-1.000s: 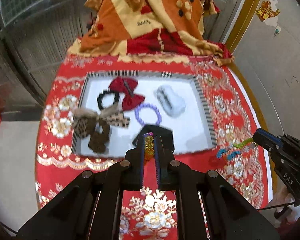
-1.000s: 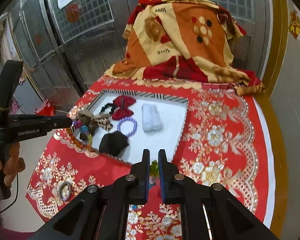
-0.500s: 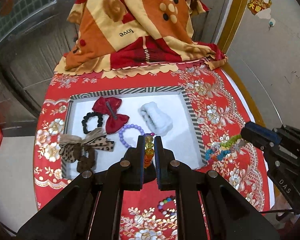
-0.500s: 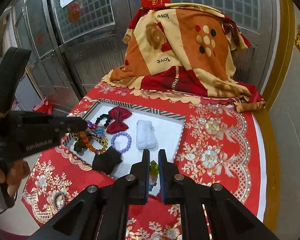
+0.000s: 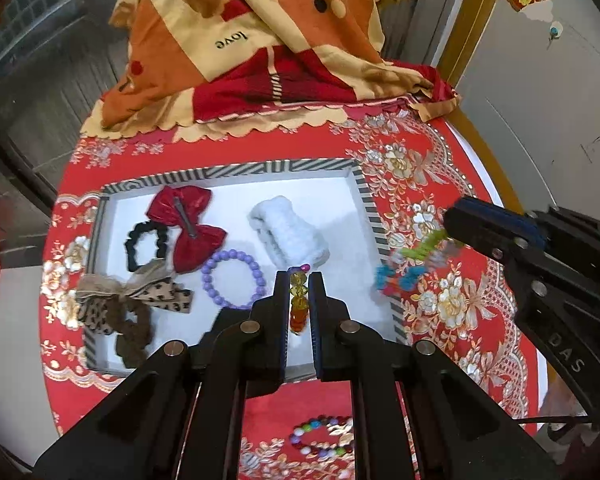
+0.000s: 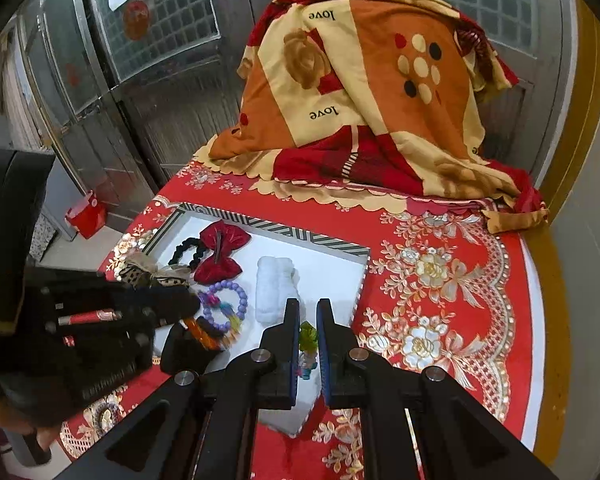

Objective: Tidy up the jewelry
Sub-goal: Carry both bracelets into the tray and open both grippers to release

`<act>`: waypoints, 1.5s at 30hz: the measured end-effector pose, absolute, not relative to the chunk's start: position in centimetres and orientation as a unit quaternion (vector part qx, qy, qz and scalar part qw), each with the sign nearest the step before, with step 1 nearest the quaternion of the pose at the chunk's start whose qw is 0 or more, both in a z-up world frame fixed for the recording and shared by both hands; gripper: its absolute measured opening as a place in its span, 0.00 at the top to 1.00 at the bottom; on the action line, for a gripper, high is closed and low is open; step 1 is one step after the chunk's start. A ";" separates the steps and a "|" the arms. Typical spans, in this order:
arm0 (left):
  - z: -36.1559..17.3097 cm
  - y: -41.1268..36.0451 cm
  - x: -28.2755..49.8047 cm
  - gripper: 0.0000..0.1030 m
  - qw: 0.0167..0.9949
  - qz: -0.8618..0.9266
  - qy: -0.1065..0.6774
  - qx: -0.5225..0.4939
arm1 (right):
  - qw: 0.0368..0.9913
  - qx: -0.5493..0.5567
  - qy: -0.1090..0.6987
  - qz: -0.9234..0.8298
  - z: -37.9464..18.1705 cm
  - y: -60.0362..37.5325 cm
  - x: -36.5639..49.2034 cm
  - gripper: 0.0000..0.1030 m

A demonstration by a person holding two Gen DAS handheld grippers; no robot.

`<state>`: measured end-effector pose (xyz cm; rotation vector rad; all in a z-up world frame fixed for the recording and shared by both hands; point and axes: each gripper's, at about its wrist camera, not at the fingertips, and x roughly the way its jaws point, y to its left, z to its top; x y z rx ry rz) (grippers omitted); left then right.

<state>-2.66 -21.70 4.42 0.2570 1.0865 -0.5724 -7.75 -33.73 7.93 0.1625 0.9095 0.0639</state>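
A white tray with a striped rim (image 5: 236, 169) (image 6: 284, 232) lies on the red tablecloth. It holds a red bow (image 5: 186, 232), a black scrunchie (image 5: 144, 246), a purple bead bracelet (image 5: 234, 278) (image 6: 236, 294), a white fluffy scrunchie (image 5: 288, 236) (image 6: 274, 288), a leopard bow (image 5: 140, 292) and a black item (image 6: 184, 350). My left gripper (image 5: 299, 280) is shut on a multicolour bead bracelet (image 5: 299, 304) above the tray's near part. My right gripper (image 6: 308, 306) is shut on a green and blue bead bracelet (image 6: 308, 336) (image 5: 414, 264) over the tray's right rim.
Another bead bracelet (image 5: 324, 438) lies on the cloth in front of the tray. A folded orange and red blanket (image 6: 364, 92) is piled at the table's far side. Metal doors (image 6: 112, 64) stand behind on the left. The table edge runs along the right.
Both grippers have moved forward and lifted with their bracelets. The left one now hangs its bracelet over the tray; the right one has come over the tray's right rim.
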 end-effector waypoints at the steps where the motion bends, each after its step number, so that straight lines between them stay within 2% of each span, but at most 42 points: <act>1: 4.2 -22.0 -2.6 0.92 0.807 -0.271 0.512 0.117 | 0.894 0.081 0.440 0.032 7.7 -33.9 -7.4 0.92; 9: 1.2 -23.5 -1.4 0.92 0.786 -0.290 0.539 0.082 | 0.879 0.094 0.463 0.062 5.1 -33.6 -3.7 0.92; 17: -3.5 -21.5 1.4 0.92 0.774 -0.238 0.582 0.075 | 0.860 0.077 0.497 0.090 0.9 -33.2 0.6 0.92; 28: -5.1 -20.9 1.8 0.92 0.773 -0.218 0.591 0.081 | 0.849 0.068 0.520 0.069 -3.8 -35.4 5.7 0.93; 30: -4.9 -21.0 1.8 0.90 0.773 -0.219 0.590 0.079 | 0.850 0.070 0.517 0.073 -4.0 -35.3 5.9 0.93; 31: -4.9 -21.1 1.8 0.86 0.774 -0.219 0.589 0.080 | 0.851 0.071 0.515 0.076 -4.0 -35.4 5.9 0.92; 32: -4.8 -21.1 1.8 0.74 0.775 -0.219 0.588 0.080 | 0.852 0.072 0.514 0.075 -4.1 -35.4 5.9 0.92; 33: -4.7 -21.1 1.8 0.68 0.775 -0.220 0.588 0.078 | 0.852 0.074 0.514 0.072 -4.1 -35.5 5.8 0.88; 34: -4.7 -21.0 1.7 0.60 0.775 -0.221 0.588 0.072 | 0.851 0.079 0.514 0.069 -4.1 -35.7 5.8 0.79; 36: -4.5 -20.8 1.6 0.60 0.774 -0.222 0.590 0.063 | 0.854 0.093 0.508 0.070 -3.8 -36.1 5.4 0.66; 45: -2.6 -20.2 0.0 0.60 0.793 -0.210 0.566 0.083 | 0.877 0.122 0.461 0.064 0.9 -36.1 0.6 0.66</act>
